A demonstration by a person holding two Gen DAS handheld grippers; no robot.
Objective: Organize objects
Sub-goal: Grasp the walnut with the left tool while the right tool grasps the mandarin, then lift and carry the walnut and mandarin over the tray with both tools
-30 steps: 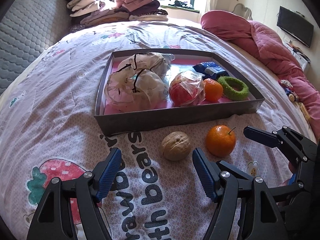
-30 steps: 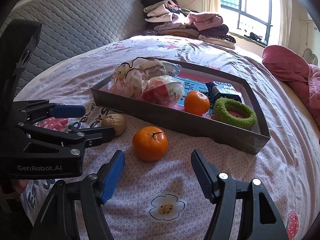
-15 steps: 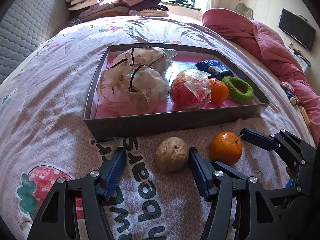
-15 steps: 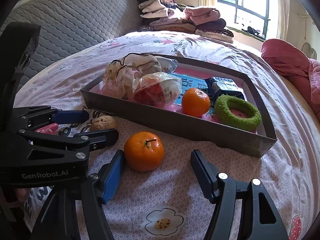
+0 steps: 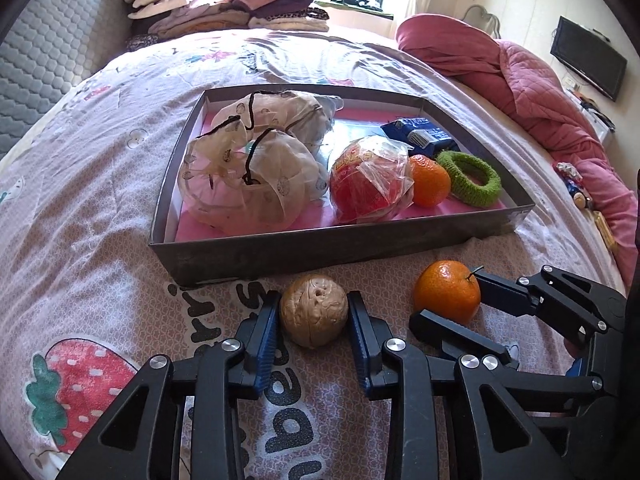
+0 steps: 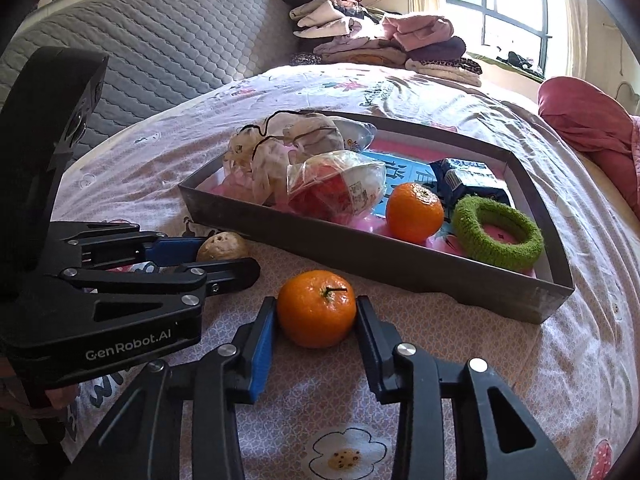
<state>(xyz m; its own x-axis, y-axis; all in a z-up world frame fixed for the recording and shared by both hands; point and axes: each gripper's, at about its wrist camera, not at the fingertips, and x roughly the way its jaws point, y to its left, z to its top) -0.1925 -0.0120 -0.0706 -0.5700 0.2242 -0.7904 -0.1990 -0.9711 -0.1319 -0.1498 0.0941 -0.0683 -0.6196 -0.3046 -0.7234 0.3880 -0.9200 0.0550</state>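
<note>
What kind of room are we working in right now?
Almost certainly a bedroom: the work surface is a bed with a printed bedsheet, folded clothes stacked at its far end, and a padded headboard behind.

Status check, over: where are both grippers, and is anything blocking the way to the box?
Left gripper closing around walnut. Right gripper closing around loose orange. Both still on bedspread. Gray box just ahead, nothing between.
</note>
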